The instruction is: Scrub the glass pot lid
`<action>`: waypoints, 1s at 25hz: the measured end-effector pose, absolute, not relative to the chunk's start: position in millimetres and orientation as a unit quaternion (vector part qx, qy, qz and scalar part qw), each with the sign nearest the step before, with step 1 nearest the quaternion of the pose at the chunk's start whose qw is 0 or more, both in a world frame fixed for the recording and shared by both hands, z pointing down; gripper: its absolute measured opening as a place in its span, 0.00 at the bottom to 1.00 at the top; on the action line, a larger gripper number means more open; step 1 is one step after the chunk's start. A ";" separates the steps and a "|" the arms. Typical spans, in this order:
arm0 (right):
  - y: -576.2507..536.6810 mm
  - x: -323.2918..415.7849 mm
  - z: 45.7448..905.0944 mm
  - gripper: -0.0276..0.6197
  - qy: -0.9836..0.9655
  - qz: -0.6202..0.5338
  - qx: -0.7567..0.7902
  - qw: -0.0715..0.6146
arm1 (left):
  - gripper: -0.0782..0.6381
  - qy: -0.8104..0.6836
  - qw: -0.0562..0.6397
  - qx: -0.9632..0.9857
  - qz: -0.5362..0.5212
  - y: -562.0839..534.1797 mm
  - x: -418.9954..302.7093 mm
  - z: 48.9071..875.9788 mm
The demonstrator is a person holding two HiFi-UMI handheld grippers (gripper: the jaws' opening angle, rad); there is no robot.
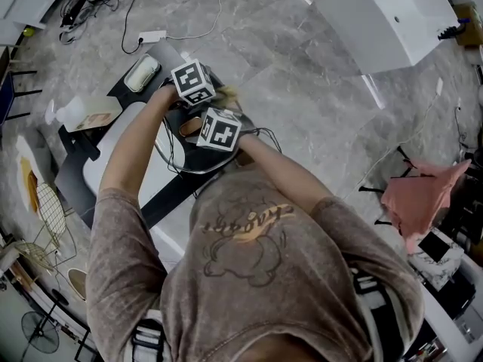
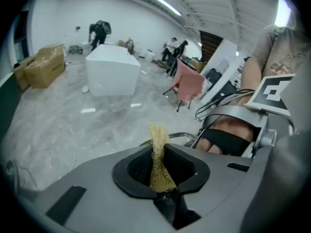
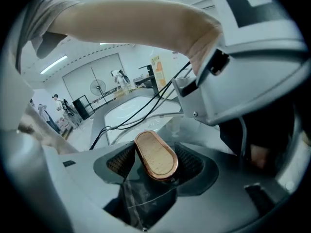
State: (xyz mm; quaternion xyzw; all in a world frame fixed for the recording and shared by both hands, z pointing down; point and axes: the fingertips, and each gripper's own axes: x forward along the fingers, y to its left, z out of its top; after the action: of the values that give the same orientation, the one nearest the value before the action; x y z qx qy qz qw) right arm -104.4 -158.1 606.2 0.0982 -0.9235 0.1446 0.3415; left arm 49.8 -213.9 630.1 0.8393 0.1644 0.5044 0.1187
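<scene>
Glass pot lid knob gripped by right gripper jaws; left gripper jaws pinch loofah.

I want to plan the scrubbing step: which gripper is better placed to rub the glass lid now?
Left. The left gripper is shut on the yellow scrubber, with the lid rim just beyond it. The right gripper grips the lid's wooden knob, so it probably steadies the lid.
</scene>
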 end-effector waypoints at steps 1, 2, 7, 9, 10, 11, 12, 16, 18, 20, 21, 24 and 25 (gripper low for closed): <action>-157.8 -104.5 606.5 0.44 -0.923 0.148 0.099 0.341 | 0.21 0.146 0.118 0.840 0.508 -220.4 41.5 630.1; -157.4 -104.7 606.6 0.44 -0.922 0.154 0.099 0.341 | 0.21 0.131 0.117 0.841 0.512 -225.6 31.8 630.2; -156.7 -104.7 605.9 0.44 -0.921 0.158 0.098 0.341 | 0.21 0.049 0.150 0.850 0.503 -236.3 -8.3 623.5; -156.3 -104.3 604.8 0.44 -0.921 0.158 0.097 0.341 | 0.21 0.010 0.156 0.853 0.499 -239.5 -22.8 619.7; -155.8 -104.0 604.6 0.44 -0.921 0.159 0.096 0.342 | 0.21 -0.012 0.157 0.852 0.499 -241.3 -30.8 618.6; -155.3 -103.8 604.8 0.44 -0.920 0.160 0.097 0.344 | 0.21 -0.038 0.156 0.850 0.501 -243.8 -39.6 617.6; -155.1 -103.6 605.2 0.44 -0.919 0.161 0.097 0.346 | 0.21 -0.067 0.154 0.848 0.503 -247.0 -48.9 616.3; -153.3 -103.5 606.0 0.45 -0.918 0.151 0.098 0.353 | 0.21 -0.199 0.146 0.833 0.495 -257.7 -88.7 600.3; -153.0 -101.8 601.1 0.45 -0.918 0.145 0.099 0.356 | 0.21 -0.245 0.149 0.829 0.480 -256.6 -104.6 586.2; -158.9 -104.5 590.2 0.46 -0.922 0.137 0.102 0.348 | 0.21 -0.282 0.154 0.830 0.456 -254.6 -121.1 570.9; -162.5 -107.3 584.4 0.46 -0.924 0.132 0.103 0.343 | 0.21 -0.300 0.155 0.830 0.443 -253.9 -130.2 562.9; -171.6 -114.0 566.6 0.46 -0.930 0.115 0.108 0.333 | 0.21 -0.351 0.151 0.831 0.404 -251.9 -155.9 534.4; -174.3 -115.0 559.7 0.46 -0.932 0.109 0.110 0.329 | 0.21 -0.365 0.148 0.833 0.389 -250.7 -162.8 523.3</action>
State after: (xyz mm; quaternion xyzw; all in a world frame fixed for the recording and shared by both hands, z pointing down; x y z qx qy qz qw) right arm -115.0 -174.3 559.7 0.1104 -0.9315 0.1092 0.3289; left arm -162.8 -250.7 523.3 0.8327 -0.3655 0.3887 0.1480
